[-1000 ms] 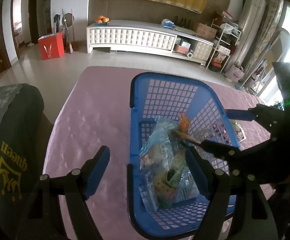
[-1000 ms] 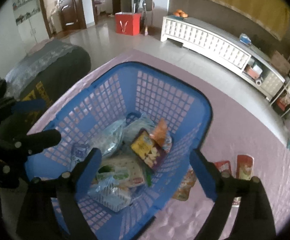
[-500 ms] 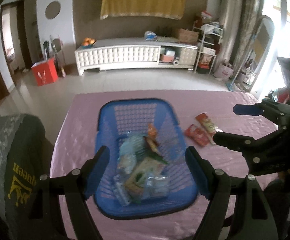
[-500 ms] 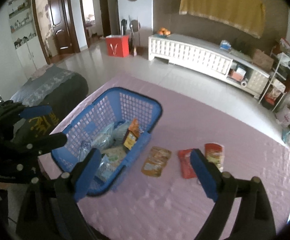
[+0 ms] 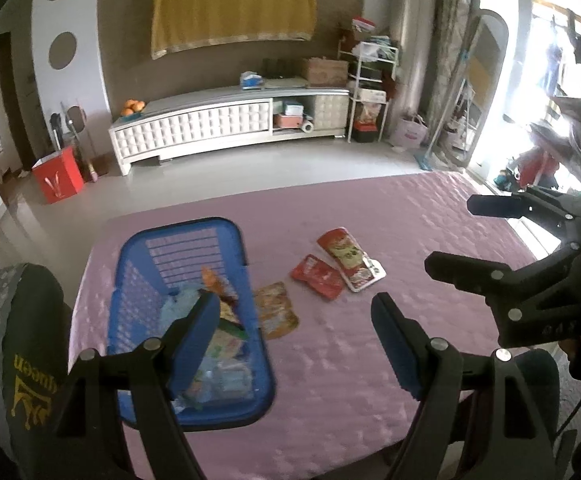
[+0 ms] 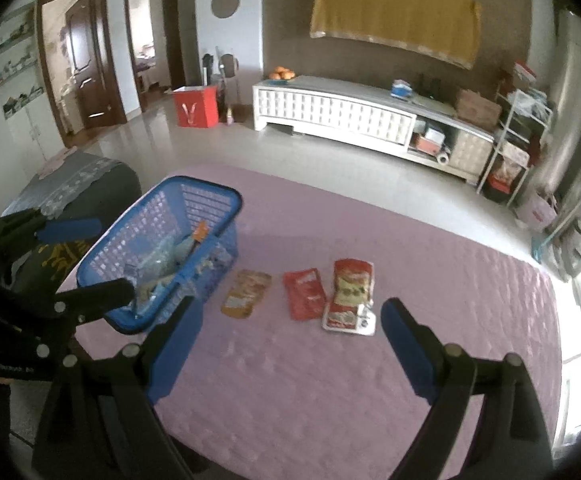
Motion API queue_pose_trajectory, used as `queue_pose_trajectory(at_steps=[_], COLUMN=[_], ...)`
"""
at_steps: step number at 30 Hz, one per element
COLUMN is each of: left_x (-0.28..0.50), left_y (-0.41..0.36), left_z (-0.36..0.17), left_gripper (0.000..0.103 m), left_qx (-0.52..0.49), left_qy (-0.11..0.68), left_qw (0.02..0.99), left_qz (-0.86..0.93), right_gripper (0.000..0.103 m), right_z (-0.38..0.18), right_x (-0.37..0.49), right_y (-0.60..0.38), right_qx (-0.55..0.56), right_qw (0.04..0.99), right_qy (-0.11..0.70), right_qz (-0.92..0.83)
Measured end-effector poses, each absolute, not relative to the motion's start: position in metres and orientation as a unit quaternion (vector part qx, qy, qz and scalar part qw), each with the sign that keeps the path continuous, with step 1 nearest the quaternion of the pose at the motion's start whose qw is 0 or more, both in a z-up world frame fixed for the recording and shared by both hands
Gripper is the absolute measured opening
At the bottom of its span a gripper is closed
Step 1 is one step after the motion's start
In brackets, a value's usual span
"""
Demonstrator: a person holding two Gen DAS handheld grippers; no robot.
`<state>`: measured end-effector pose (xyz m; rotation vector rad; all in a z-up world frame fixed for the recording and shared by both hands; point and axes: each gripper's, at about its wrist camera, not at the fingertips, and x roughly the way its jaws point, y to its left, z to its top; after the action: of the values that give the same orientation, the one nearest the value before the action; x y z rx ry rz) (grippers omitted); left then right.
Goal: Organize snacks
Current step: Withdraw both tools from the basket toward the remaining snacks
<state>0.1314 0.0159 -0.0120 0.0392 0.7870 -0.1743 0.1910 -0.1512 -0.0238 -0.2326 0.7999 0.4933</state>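
Three packets lie on our worktop beside the basket; both hand-held grippers, left and right, gape apart, empty.

soft daylight, blown-out window glare at right, fisheye-warped edges, mild blur

Ahead, across the floor, a white cabinet stands against the brown wall beneath a yellow cloth. Oranges sit on its left end. A red box stands further left. A wire shelf rack occupies the right.
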Motion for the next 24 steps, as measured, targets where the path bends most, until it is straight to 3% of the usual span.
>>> queue_pose_trajectory(at_steps=[24], left_x=[0.226], left_y=[-0.071], left_z=[-0.115], left_gripper=[0.076], left_qx=[0.009], left_qy=[0.462], left_qw=[0.886], left_qz=[-0.039], right_gripper=[0.093], right_z=[-0.117], right_x=[0.288], right_y=[-0.228], right_qx=[-0.073], right_qw=[0.853], right_qy=[0.468], right_qz=[0.218])
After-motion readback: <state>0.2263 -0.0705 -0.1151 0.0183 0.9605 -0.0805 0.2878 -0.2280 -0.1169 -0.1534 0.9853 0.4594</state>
